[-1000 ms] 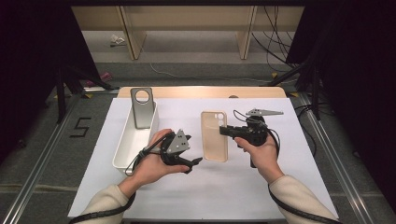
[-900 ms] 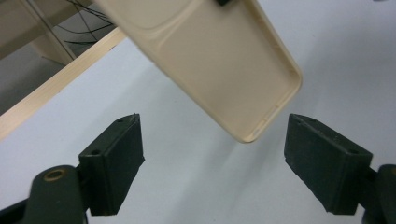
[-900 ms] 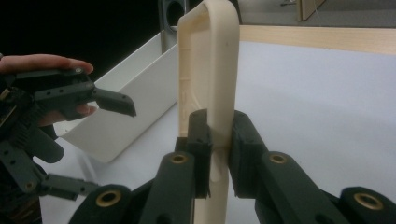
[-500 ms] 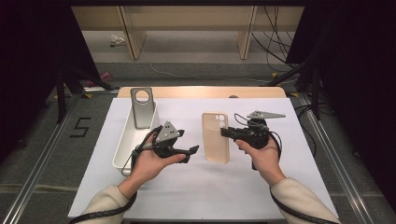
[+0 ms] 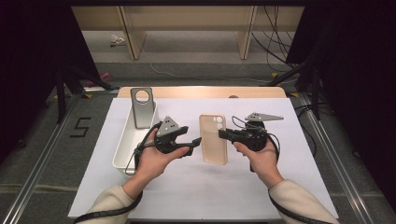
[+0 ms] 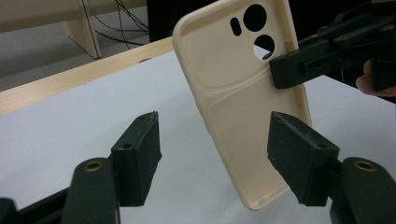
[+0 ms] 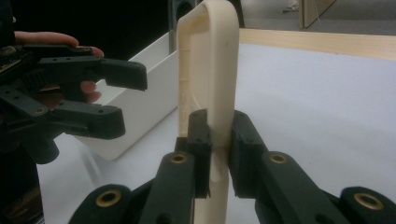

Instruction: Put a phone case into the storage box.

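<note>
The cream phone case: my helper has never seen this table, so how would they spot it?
On the white sheet, right of the white bin, the cream phone case is pinched at its edge by the right gripper. Unlike the grey case leaning in the bin, it is pale, with camera cutouts.

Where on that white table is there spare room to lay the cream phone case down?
Bare white sheet lies near the front edge between the forearms, and behind the cream phone case. It is crowded left, where the white rectangular bin holding a grey phone case sits by the left gripper.

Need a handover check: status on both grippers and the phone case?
Right gripper clamped on cream phone case. Left gripper open, jaws just closing around it, no contact. Nothing in the way.
</note>
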